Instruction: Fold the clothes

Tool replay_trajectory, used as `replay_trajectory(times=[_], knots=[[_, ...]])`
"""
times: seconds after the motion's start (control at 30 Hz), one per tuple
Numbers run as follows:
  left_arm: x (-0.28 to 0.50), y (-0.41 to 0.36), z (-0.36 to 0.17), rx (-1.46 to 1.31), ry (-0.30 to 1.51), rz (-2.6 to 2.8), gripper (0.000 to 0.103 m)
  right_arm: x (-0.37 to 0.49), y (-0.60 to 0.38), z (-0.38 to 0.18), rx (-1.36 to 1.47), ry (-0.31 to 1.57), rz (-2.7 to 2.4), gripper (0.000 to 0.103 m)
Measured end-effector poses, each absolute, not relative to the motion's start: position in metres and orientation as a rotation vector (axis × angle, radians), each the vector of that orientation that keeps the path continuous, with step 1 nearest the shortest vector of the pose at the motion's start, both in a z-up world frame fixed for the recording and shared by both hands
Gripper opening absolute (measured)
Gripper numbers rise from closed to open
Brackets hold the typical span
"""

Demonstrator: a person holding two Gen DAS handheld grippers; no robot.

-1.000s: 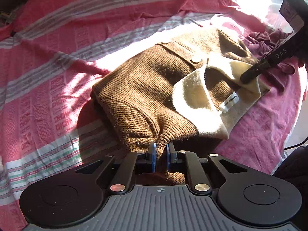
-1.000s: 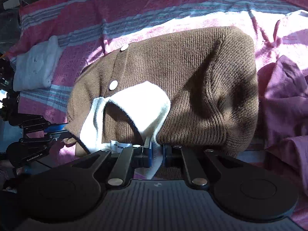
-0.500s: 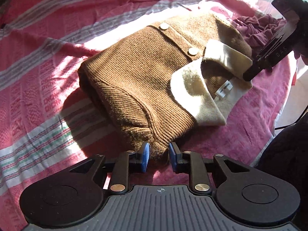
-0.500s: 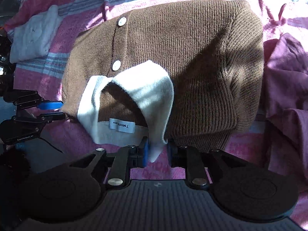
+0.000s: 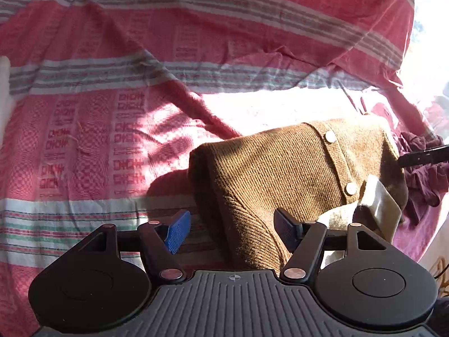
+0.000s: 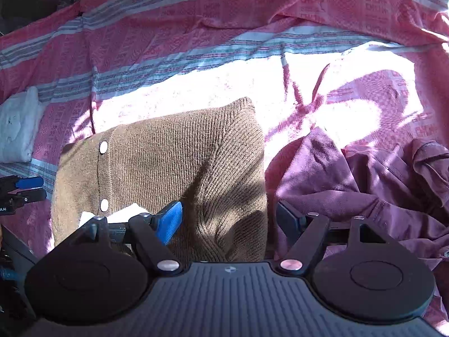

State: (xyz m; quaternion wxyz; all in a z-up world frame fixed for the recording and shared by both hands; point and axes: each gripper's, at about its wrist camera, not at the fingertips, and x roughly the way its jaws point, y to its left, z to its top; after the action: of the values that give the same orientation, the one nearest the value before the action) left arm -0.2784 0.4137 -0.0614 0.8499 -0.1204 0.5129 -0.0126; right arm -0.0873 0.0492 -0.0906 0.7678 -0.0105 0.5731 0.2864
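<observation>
Both hand-held grippers, left [image 5: 232,231] and right [image 6: 228,219], released brown cardigan [image 5: 294,179], jaws opening | fold done | next: maroon garment [image 6: 364,185]

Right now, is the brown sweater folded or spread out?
Folded. The sweater lies as a compact bundle on the cloth, sleeves tucked away, cream collar at one end.

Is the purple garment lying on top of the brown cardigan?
No, the purple garment lies crumpled beside the brown cardigan on the striped cloth.

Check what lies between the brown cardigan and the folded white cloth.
Only pink striped bedspread, in the right wrist view: brown cardigan and folded white cloth lie apart.
</observation>
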Motion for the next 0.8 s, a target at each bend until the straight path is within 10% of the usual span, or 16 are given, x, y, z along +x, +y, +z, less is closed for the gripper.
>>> replay_trajectory(times=[0.47, 0.57, 0.6, 0.63, 0.8], knots=[[-0.245, 0.413, -0.098, -0.399, 1.082, -0.023, 0.077, -0.101, 0.064, -0.102, -0.055, 1.282, 0.633, 0.078], [-0.234, 0.426, -0.103, -0.489, 1.068, -0.028, 0.075, -0.104, 0.072, -0.104, -0.051, 1.302, 0.674, 0.057], [-0.231, 0.426, -0.106, -0.484, 1.071, -0.033, 0.068, -0.105, 0.075, -0.104, -0.056, 1.306, 0.676, 0.051], [-0.228, 0.425, -0.107, -0.473, 1.080, -0.042, 0.020, -0.106, 0.078, -0.104, -0.060, 1.310, 0.678, 0.036], [-0.241, 0.430, -0.084, -0.393, 1.048, -0.060, 0.013, -0.119, 0.080, -0.083, -0.001, 1.289, 0.749, 0.022]])
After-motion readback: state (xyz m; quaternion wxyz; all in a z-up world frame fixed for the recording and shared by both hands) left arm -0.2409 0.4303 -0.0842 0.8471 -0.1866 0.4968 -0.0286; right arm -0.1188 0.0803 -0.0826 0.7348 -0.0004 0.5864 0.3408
